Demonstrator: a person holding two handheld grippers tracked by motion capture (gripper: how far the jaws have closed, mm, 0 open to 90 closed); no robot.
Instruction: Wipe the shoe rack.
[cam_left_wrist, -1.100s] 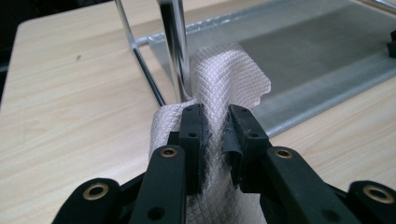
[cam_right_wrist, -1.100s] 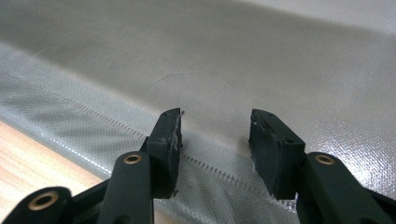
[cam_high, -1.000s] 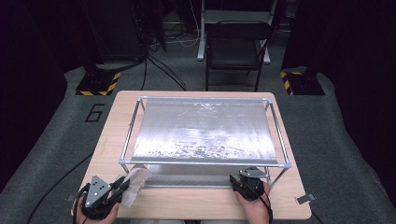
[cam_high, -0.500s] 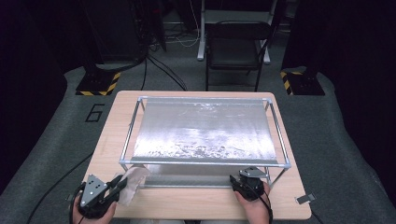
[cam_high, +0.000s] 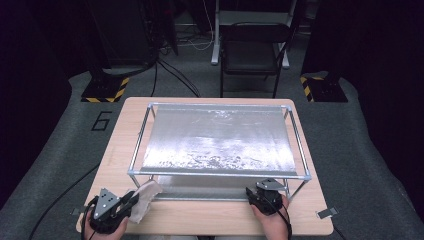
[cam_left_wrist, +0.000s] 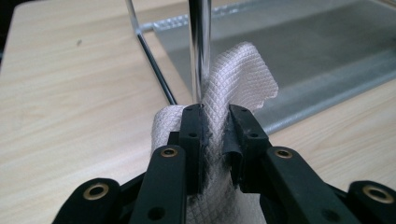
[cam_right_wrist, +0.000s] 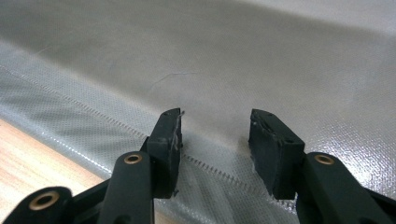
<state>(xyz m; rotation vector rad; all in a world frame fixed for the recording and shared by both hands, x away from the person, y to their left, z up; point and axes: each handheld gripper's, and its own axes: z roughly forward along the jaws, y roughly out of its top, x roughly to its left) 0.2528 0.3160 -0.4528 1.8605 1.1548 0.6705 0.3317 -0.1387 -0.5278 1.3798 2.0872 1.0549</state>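
Observation:
A white quilted cloth (cam_left_wrist: 238, 79) is pinched between the jaws of my left gripper (cam_left_wrist: 215, 122), which is shut on it. In the high view that left gripper (cam_high: 131, 200) sits at the table's front left corner, with the cloth (cam_high: 145, 197) lying toward the metal frame's front left leg (cam_left_wrist: 200, 51). My right gripper (cam_high: 262, 196) rests at the front right, under the frame's front bar. Its jaws stand open over the silvery sheet (cam_right_wrist: 243, 70), with nothing between the right gripper (cam_right_wrist: 215, 140) pads.
A metal tube frame (cam_high: 220, 174) carries a shiny sheet (cam_high: 220, 140) across most of the wooden table (cam_high: 120, 130). A second silvery sheet lies on the tabletop beneath it. A chair (cam_high: 252, 50) stands behind the table.
My left hand has slid slightly toward the table's front left with the cloth still gripped. The right hand has stayed where it was.

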